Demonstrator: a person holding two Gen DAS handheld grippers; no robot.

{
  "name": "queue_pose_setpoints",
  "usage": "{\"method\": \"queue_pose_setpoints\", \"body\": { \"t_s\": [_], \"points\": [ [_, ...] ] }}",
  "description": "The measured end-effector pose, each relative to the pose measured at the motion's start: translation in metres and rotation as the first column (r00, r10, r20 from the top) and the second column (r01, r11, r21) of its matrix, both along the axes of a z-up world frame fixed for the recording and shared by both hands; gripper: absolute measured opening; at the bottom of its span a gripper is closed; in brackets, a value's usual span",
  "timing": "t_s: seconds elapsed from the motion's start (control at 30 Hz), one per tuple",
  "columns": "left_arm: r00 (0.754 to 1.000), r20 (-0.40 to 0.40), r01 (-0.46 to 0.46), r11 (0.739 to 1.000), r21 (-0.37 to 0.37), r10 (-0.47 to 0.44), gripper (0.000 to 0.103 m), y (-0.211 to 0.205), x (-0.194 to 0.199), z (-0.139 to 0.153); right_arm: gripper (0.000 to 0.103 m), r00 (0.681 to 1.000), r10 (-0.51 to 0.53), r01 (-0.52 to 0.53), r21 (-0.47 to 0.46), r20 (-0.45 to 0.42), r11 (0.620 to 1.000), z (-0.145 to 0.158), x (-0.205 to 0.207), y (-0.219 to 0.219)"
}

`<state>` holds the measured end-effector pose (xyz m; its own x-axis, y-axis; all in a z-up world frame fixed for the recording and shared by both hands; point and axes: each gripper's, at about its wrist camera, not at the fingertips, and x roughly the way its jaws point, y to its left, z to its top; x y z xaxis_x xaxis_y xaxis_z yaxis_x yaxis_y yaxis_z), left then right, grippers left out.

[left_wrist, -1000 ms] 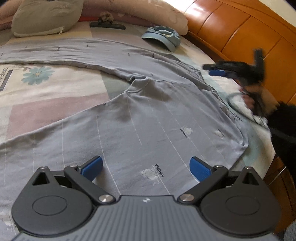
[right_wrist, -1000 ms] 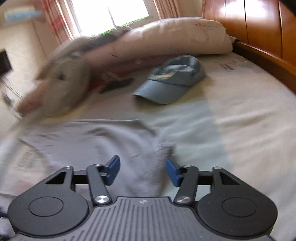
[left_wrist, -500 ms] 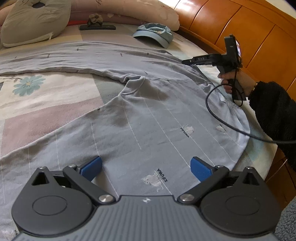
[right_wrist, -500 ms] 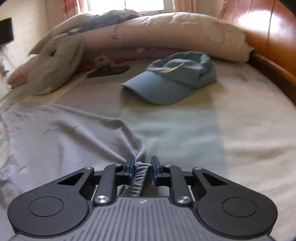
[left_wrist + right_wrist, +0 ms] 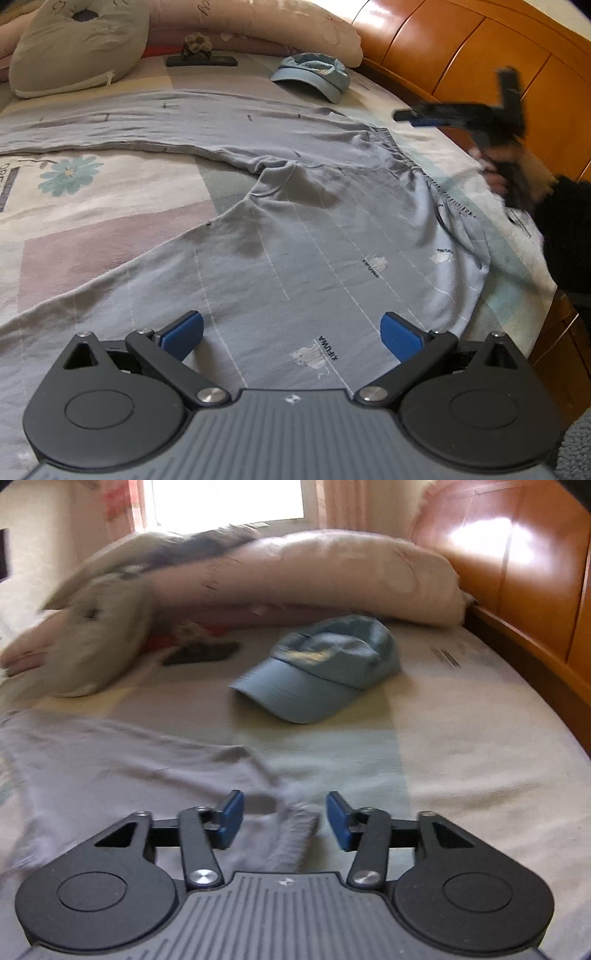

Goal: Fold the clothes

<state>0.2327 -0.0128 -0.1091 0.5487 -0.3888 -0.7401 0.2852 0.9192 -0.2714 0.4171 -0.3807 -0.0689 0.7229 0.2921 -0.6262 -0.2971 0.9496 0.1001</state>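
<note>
A pair of grey trousers point(image 5: 295, 236) lies spread flat across the bed point(image 5: 110, 206), its waistband point(image 5: 417, 166) gathered along the edge nearest the wooden headboard point(image 5: 480, 55) and its 2 legs running away from that edge, 1 along the pillow end and 1 toward the near edge. The left claw point(image 5: 291, 332) is held wide above the near leg, both blue pads clear of the cloth and gripping nothing. The right claw point(image 5: 284, 818) is also spread apart, with a bunched end of the waistband point(image 5: 295, 834) lying loose between its fingers, touched by neither pad; motion blur softens this view. In the left wrist view the right claw point(image 5: 410, 116) shows as a dark blur above the waistband edge, gripped by a hand point(image 5: 506, 177) in a dark sleeve. A blue cap point(image 5: 317, 672) rests on the bedspread beyond the trousers, near the headboard corner, well apart from them. A grey cushion point(image 5: 77, 44) and a long pink pillow point(image 5: 314, 579) lie along the far end of the bed, with a dark flat object point(image 5: 201, 61) just in front of them.
</note>
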Motion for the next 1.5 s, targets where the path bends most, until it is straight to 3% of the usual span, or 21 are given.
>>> {"method": "queue_pose_setpoints", "body": {
  "t_s": [0.1, 0.23, 0.37, 0.5, 0.67, 0.83, 1.23, 1.4, 1.5],
  "points": [
    [1.0, 0.009, -0.001, 1.0, 0.015, 0.001, 0.101, 0.001, -0.005, 0.002, 0.075, 0.994, 0.111, -0.111, -0.003, -0.006, 0.994, 0.009, -0.047, 0.02],
    [1.0, 0.019, -0.004, 0.999, 0.034, 0.003, 0.101, 0.004, -0.012, 0.005, 0.082, 0.972, 0.222, -0.226, -0.046, -0.071, 0.973, -0.009, -0.105, 0.059],
    [1.0, 0.003, -0.012, 0.999, 0.042, 0.012, 0.101, 0.01, -0.024, 0.0, 0.083, 0.969, 0.202, -0.22, -0.126, -0.139, 0.967, -0.04, -0.151, 0.085],
    [1.0, -0.008, -0.001, 0.998, 0.061, 0.001, 0.101, 0.016, -0.041, -0.004, 0.103, 0.975, 0.18, -0.198, -0.14, -0.128, 0.97, -0.052, -0.18, 0.091],
    [1.0, 0.011, 0.016, 0.992, 0.122, -0.017, 0.101, 0.019, -0.06, 0.004, 0.103, 0.981, 0.143, -0.163, -0.147, -0.134, 0.976, -0.054, -0.185, 0.094],
    [0.998, 0.055, -0.04, 0.985, 0.168, 0.031, 0.101, 0.03, -0.061, 0.01, 0.103, 0.984, 0.11, -0.132, -0.154, -0.142, 0.979, -0.055, -0.183, 0.1],
    [0.997, 0.001, -0.075, 0.972, 0.221, 0.077, 0.101, 0.045, -0.086, -0.007, 0.103, 0.988, 0.095, -0.113, -0.148, -0.126, 0.983, -0.056, -0.185, 0.099],
    [0.989, 0.056, -0.149, 0.956, 0.251, 0.139, 0.101, 0.06, -0.081, 0.004, 0.103, 0.989, 0.091, -0.107, -0.148, -0.116, 0.983, -0.056, -0.187, 0.099],
    [0.979, 0.049, -0.205, 0.945, 0.253, 0.2, 0.101, 0.071, -0.075, -0.001, 0.103, 0.989, 0.073, -0.092, -0.156, -0.126, 0.984, -0.054, -0.187, 0.101]
  ]
}}
